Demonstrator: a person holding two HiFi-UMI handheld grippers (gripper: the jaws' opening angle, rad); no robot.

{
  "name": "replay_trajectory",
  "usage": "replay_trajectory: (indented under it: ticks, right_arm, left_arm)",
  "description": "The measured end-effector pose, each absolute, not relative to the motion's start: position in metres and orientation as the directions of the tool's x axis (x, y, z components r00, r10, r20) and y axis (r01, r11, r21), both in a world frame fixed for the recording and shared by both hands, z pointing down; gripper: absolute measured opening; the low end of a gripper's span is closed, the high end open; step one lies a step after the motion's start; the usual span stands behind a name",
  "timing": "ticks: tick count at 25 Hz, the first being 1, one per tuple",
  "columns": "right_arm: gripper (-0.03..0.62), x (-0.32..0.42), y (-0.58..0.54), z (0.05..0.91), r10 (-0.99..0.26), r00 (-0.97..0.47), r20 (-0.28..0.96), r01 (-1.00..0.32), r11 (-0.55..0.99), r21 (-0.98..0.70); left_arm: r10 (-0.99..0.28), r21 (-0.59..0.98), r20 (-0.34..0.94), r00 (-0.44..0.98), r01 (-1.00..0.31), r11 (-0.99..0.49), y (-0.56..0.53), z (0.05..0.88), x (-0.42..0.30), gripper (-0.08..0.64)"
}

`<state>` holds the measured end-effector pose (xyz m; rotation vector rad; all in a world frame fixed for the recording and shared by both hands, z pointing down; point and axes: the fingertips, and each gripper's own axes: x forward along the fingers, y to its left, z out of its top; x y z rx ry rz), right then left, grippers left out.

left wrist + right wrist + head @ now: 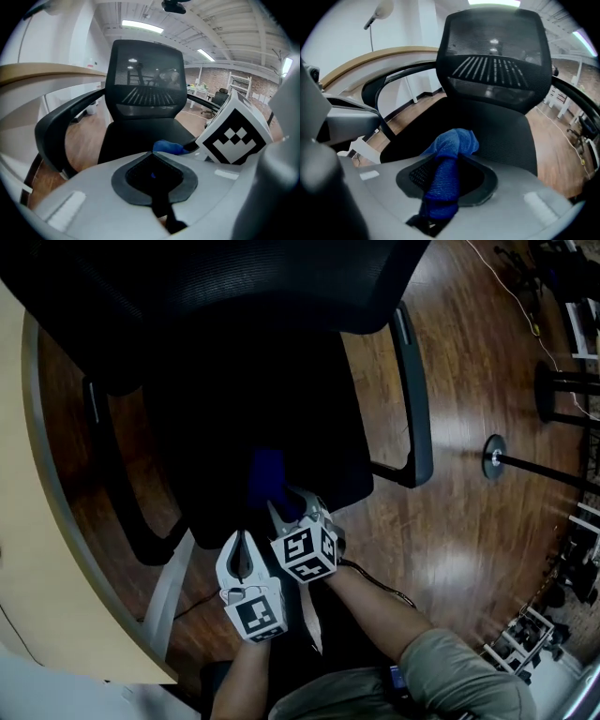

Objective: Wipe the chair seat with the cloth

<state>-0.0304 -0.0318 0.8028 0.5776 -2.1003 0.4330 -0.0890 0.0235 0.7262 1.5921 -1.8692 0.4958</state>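
Note:
A black office chair's seat [262, 409] lies below me, with its mesh backrest [497, 61] at the far side. A blue cloth [267, 474] rests on the seat's near edge. My right gripper [284, 505] is shut on the cloth [452, 145], which bunches out past the jaws over the seat [501, 136]. My left gripper [246, 545] hovers just left of it, off the seat's front edge. Its jaws look shut with nothing between them [153, 168]. The left gripper view shows the cloth [168, 147] and the right gripper's marker cube [234, 133] to the right.
A curved beige desk [37, 549] runs along the left, close to the chair's left armrest [122, 493]. The right armrest [417, 409] stands over wooden floor [450, 540]. A stand's round base [494, 456] and cables lie farther right.

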Motion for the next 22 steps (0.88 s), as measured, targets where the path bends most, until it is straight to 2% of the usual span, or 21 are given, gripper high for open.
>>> replay_trajectory:
  ticks: [11,16,22]
  right_arm:
    - [0.11,0.123,-0.086,0.8,-0.403,-0.276,0.872,-0.831,0.556,-0.006]
    - [0.11,0.161,-0.091,0.806,-0.418,-0.217,0.882,-0.886,0.464,0.003]
    - [0.11,0.184,-0.083,0.821,-0.391,-0.18,0.902,-0.906,0.424,0.003]
  left_arm:
    - [-0.75,0.096,0.657,0.067,-0.995,-0.005,-0.033,0.717,-0.005,0.005]
    - [-0.743,0.108,0.655,0.139,-0.99,-0.09,-0.047,0.718,0.034,0.005]
    - [-0.733,0.117,0.66,0.164,-0.986,-0.116,-0.048,0.721,0.056,0.005]
